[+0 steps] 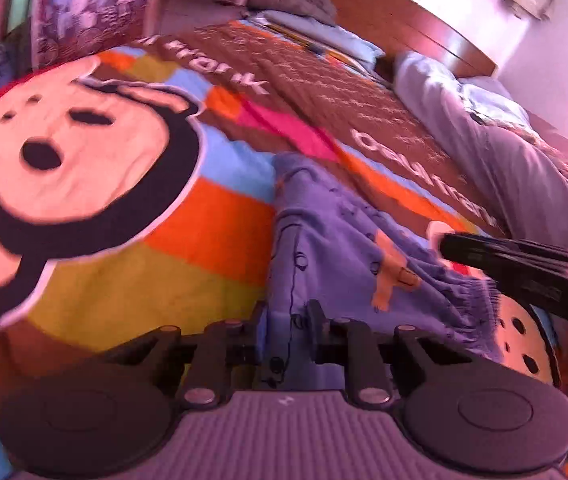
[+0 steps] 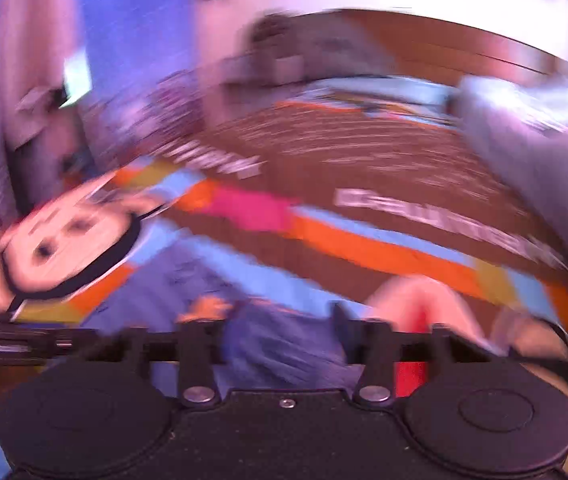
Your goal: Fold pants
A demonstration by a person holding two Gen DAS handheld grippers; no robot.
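The pants (image 1: pixel 336 240) are purple-blue with small orange and dark prints and lie on a colourful bedspread (image 1: pixel 187 240). My left gripper (image 1: pixel 290 332) is shut on one edge of the pants, the cloth pinched between its jaws. In the blurred right wrist view, my right gripper (image 2: pixel 284 340) has the pants cloth (image 2: pixel 279 344) bunched between its fingers. The right gripper's black body (image 1: pixel 524 268) shows at the right of the left wrist view, over the pants.
The bedspread has a cartoon monkey face (image 1: pixel 63 160), stripes and a brown lettered band (image 1: pixel 344 92). A rumpled grey blanket (image 1: pixel 504 152) lies at the right. A wooden headboard (image 1: pixel 404 12) and a printed pillow (image 1: pixel 83 4) stand beyond.
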